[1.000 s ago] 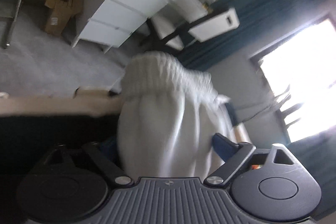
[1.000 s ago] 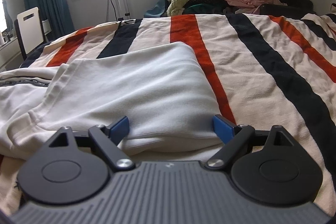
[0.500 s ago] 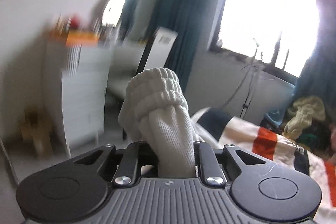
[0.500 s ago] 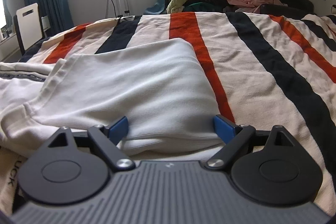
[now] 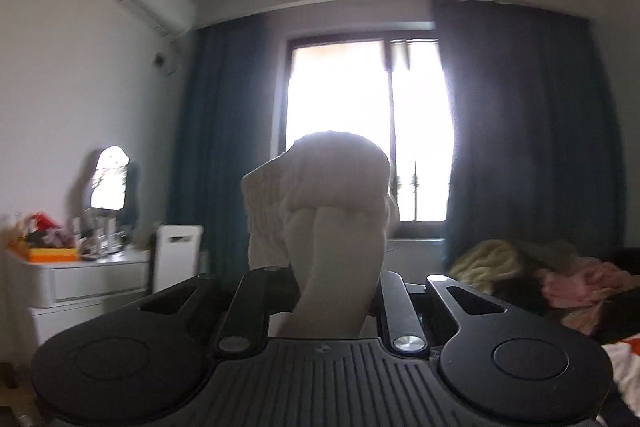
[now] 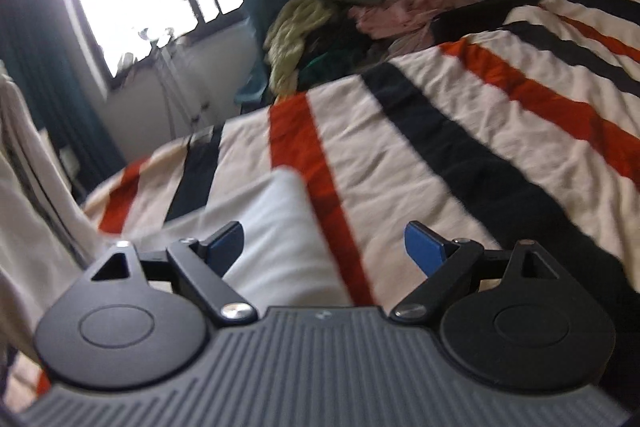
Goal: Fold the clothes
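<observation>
My left gripper [image 5: 334, 291] is shut on a bunched ribbed edge of a white knit garment [image 5: 332, 211] and holds it up in the air, facing the window. In the right wrist view the same white garment [image 6: 276, 227] lies partly on the striped bedspread [image 6: 460, 155], and part of it hangs as a cream sheet at the left edge [image 6: 28, 211]. My right gripper [image 6: 324, 243] is open and empty, its blue fingertips [image 6: 424, 247] just above the garment's right corner and the bedspread.
A pile of other clothes [image 6: 360, 23] lies at the far end of the bed; it also shows in the left wrist view [image 5: 552, 275]. A white dresser [image 5: 88, 283] with clutter and a white chair [image 5: 176, 255] stand left. The window [image 5: 368, 135] has dark curtains.
My left gripper has shut on the white garment and swung up from pointing at the floor to facing the window. My right gripper has lifted and tilted; the garment's left side now hangs raised.
</observation>
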The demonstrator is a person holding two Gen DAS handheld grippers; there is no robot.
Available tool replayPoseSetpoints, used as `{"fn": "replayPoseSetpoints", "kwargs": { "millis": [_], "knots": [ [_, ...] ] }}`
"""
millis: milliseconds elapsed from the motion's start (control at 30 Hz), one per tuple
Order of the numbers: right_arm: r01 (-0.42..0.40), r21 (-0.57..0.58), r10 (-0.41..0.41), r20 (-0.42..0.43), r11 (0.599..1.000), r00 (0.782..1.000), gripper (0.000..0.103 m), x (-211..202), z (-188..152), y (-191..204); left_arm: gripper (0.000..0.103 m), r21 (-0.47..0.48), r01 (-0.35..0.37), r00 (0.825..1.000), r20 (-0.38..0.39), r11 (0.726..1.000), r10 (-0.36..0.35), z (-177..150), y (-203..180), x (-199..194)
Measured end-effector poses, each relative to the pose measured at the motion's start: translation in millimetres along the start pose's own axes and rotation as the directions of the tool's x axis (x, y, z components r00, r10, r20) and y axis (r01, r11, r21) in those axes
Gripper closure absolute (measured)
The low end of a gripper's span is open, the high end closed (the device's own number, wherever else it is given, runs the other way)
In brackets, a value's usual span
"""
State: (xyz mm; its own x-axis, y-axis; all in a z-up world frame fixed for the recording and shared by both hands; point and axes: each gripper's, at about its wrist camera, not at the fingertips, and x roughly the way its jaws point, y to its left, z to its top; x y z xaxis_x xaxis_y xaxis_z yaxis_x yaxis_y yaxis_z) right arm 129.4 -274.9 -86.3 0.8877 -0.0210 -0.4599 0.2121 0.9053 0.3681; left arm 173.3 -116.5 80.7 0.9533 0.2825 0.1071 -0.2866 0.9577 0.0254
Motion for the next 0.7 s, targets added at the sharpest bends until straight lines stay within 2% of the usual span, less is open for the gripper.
{"fn": "replayPoseSetpoints", "kwargs": {
  "millis": [100,167,267,333,400,500,533,567,600,667,700],
  "knots": [
    [0.046,0.054,-0.047,0.005,0.997,0.999,0.014,-3.5,11.1,-21.2,0.085,0.052,0.072,0.997,-0.007,0.996,-0.071,-25.6,-74.7,-19.6],
    [0.065,0.108,-0.065,0.001,0.992,0.998,0.014,-5.0,15.6,-34.4,0.085,0.115,0.139,0.990,-0.033,0.984,-0.136,-56.0,-120.9,-34.4],
    [0.053,0.198,-0.053,-0.001,0.979,0.999,0.014,-4.5,19.8,-54.0,0.086,0.241,0.272,0.960,-0.134,0.931,-0.246,-114.0,-177.9,-48.0],
    [0.045,0.242,-0.048,0.005,0.969,0.999,0.014,-3.0,22.2,-65.9,0.086,0.301,0.343,0.934,-0.211,0.890,-0.289,-153.4,-195.9,-52.6],
    [0.043,0.288,-0.051,0.020,0.957,0.999,0.014,-0.2,21.9,-78.3,0.085,0.298,0.367,0.921,-0.247,0.881,-0.300,-175.7,-202.3,-52.5],
    [0.058,0.353,-0.056,-0.016,0.934,0.998,0.013,11.3,19.1,-93.5,0.082,0.304,0.395,0.909,-0.269,0.867,-0.320,-181.2,-204.7,-49.8],
    [0.052,0.379,-0.042,-0.034,0.924,0.999,0.013,16.0,17.7,-97.7,0.078,0.308,0.409,0.903,-0.275,0.859,-0.331,-180.5,-203.9,-48.2],
    [0.043,0.401,-0.027,-0.045,0.915,0.999,0.013,19.2,16.7,-99.6,0.061,0.309,0.424,0.895,-0.288,0.851,-0.341,-178.7,-202.9,-46.1],
    [0.031,0.416,-0.011,-0.050,0.909,0.999,0.013,21.3,15.6,-99.2,0.039,0.305,0.435,0.886,-0.311,0.847,-0.344,-175.7,-200.7,-43.1],
    [-0.001,0.417,0.024,-0.049,0.909,0.999,0.013,23.5,14.3,-94.4,0.023,0.289,0.458,0.865,-0.365,0.841,-0.345,-174.2,-180.2,-39.2],
    [-0.018,0.412,0.041,-0.046,0.911,0.998,0.013,23.7,14.1,-92.3,0.020,0.278,0.477,0.848,-0.395,0.834,-0.353,-172.4,-167.5,-34.7]
  ]
}}
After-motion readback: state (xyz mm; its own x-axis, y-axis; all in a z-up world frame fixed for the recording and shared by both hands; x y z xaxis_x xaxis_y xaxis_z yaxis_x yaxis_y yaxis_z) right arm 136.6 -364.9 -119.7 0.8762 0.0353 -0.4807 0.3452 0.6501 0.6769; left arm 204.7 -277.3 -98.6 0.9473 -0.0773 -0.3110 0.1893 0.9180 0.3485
